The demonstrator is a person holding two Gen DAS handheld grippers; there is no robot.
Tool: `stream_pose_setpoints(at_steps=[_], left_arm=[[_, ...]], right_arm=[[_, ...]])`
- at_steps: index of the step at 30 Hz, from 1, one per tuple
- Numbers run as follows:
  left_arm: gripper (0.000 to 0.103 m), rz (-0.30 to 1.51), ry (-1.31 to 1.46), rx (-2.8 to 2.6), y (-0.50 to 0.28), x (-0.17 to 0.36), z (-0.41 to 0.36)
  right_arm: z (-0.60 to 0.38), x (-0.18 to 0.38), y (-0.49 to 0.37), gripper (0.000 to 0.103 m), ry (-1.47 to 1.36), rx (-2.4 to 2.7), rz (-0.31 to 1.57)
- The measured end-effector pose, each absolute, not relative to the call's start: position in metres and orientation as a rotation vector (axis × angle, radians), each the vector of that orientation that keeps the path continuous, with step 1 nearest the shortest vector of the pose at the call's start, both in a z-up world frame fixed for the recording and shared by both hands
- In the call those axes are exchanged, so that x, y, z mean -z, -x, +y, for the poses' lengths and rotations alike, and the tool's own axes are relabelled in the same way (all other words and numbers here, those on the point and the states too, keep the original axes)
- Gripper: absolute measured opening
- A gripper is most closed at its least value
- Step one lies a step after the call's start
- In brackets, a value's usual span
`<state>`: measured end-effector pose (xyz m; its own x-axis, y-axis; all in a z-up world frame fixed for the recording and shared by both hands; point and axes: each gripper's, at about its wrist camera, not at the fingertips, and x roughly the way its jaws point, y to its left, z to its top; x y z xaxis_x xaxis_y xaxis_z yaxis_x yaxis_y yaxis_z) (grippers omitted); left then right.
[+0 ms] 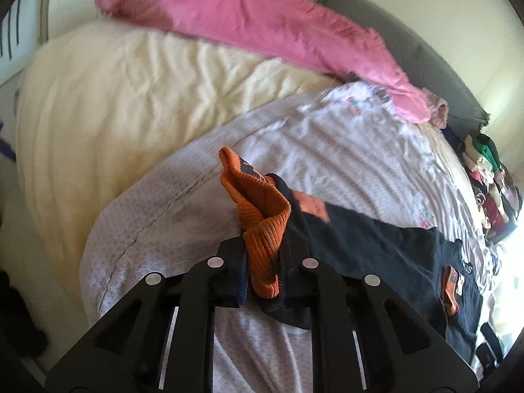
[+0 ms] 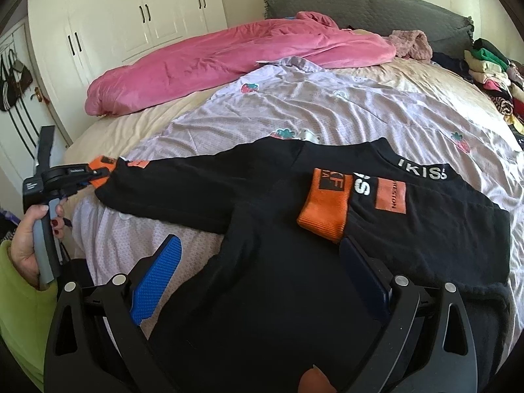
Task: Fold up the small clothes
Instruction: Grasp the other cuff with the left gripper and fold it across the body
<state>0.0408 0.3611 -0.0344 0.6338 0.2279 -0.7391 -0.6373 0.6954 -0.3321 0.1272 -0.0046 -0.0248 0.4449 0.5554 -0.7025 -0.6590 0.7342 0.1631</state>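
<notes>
A black sweater [image 2: 278, 262] with orange cuffs lies spread on the lilac sheet [image 2: 327, 111]. Its left sleeve stretches out to the side, and my left gripper [image 1: 262, 255] is shut on that sleeve's orange ribbed cuff [image 1: 258, 226]. The right wrist view shows the same left gripper [image 2: 95, 177] at the sleeve end, held by a hand [image 2: 29, 239]. The other sleeve is folded across the chest, its orange cuff [image 2: 324, 209] lying by the white lettering. My right gripper [image 2: 260, 244] is open over the sweater's body, one finger at each side, with nothing gripped.
A pink quilt [image 2: 229, 59] lies across the far side of the bed, in front of a grey headboard cushion [image 2: 376, 6]. A stack of folded clothes [image 2: 491, 72] sits at the bed's right edge. White wardrobe doors [image 2: 131, 16] stand behind on the left.
</notes>
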Motion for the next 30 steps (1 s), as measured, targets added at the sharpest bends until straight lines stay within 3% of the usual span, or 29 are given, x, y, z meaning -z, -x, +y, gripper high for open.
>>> stream_pose_setpoints(at_steps=[19, 30], left_arm=[[0.007, 0.610, 0.445, -0.119, -0.106, -0.069, 0.210], [0.007, 0.709, 0.325, 0.177, -0.161, -0.063, 0.109]], right_arm=[[-0.093, -0.007, -0.134, 0.097, 0.012, -0.597, 0.735], [-0.150, -0.010, -0.143, 0.097, -0.055, -0.451, 0.722]])
